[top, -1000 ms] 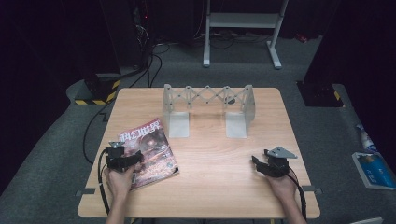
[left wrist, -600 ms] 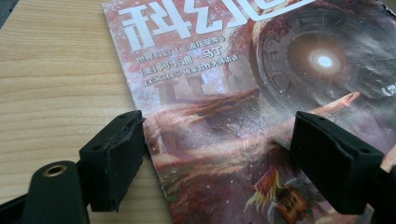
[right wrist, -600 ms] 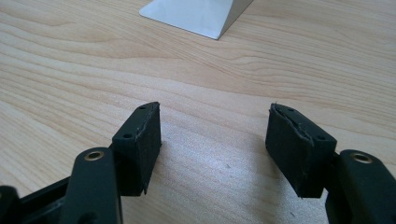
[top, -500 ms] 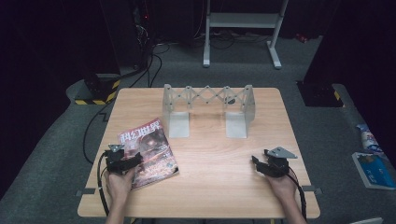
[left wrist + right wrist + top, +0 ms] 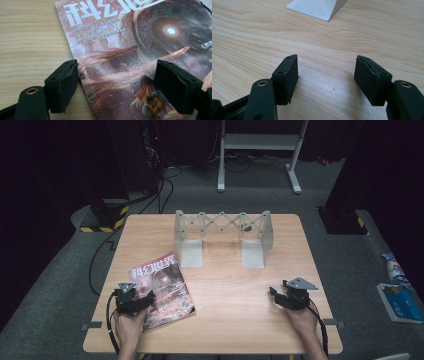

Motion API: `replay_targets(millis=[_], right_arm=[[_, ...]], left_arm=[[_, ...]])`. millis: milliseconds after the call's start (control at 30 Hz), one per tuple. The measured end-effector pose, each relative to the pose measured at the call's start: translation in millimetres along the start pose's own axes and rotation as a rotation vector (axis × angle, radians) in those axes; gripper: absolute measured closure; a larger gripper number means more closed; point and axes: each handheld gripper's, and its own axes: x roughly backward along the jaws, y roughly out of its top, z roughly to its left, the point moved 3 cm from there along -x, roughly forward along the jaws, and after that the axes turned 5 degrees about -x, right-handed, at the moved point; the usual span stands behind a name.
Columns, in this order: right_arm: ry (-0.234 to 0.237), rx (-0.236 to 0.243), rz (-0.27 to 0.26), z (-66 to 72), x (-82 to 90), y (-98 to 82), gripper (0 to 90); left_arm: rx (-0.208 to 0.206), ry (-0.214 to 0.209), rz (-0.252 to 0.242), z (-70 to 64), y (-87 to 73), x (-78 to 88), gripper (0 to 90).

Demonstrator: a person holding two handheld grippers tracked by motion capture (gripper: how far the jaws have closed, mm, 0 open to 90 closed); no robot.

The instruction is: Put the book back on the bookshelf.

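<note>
A magazine (image 5: 162,287) with a reddish cover and white characters lies flat at the table's near left. My left gripper (image 5: 145,297) hovers low over its near-left corner. In the left gripper view the magazine (image 5: 130,50) runs under my left gripper (image 5: 117,75). One jaw stands at the cover's left edge and the other over the artwork. The jaws have just closed a little but remain wide apart, pressing on nothing. My right gripper (image 5: 276,296) rests at the near right, and in its own view my right gripper (image 5: 327,70) is open over bare wood.
A grey metal expanding rack (image 5: 222,232) with two upright feet stands at the back middle of the wooden table (image 5: 225,325). One foot (image 5: 319,6) lies ahead of the right gripper. Cables and a white stand are on the floor beyond.
My left gripper has slid a short way toward the table's near edge over the magazine's corner. The magazine and my right gripper have stayed put.
</note>
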Motion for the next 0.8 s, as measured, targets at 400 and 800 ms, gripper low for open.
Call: replay_targets(millis=[400, 800], right_arm=[[0.000, 0.000, 0.000, 0.0, 0.0, 0.0, 35.9], [-0.001, 0.000, 0.000, 0.1, 0.1, -0.1, 35.9]], left_arm=[[-0.007, -0.008, -0.006, -9.8, -13.8, 14.2, 19.9], [-0.027, -0.027, -0.001, -17.8, -25.7, 27.4, 19.9]])
